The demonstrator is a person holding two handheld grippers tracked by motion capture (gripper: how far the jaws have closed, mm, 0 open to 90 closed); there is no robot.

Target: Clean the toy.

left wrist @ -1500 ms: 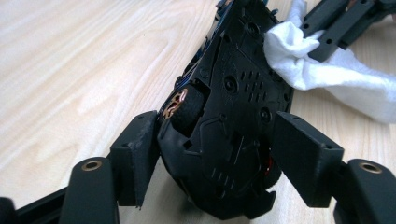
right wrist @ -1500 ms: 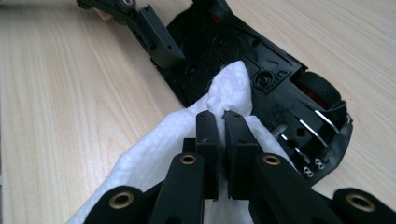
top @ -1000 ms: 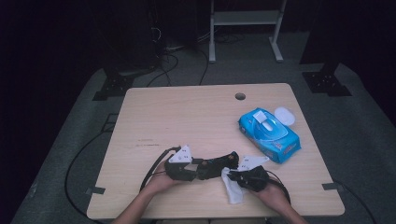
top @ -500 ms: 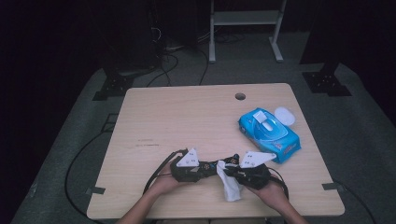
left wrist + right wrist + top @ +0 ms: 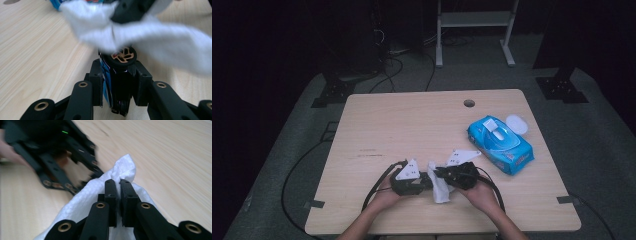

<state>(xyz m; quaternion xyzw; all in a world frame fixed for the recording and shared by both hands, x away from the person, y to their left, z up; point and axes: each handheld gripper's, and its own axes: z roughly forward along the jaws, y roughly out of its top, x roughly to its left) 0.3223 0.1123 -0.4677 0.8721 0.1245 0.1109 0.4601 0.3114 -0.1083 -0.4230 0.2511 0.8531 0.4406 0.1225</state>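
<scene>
From above, at the near edge of a pale wooden desk [image 5: 412,125], two hands bring a left claw [image 5: 428,180] and right claw [image 5: 438,173] together; a blue wipes pack [image 5: 499,145] lies far right. The left claw's view shows it clamped on a small toy car [image 5: 117,75], hard and slick, best held by its sides. The right claw's view shows it pinching a soft, limp white wipe [image 5: 123,168].

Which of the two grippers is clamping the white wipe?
The right gripper, jaws shut on the white wipe; the left gripper instead grips a small toy car.
</scene>
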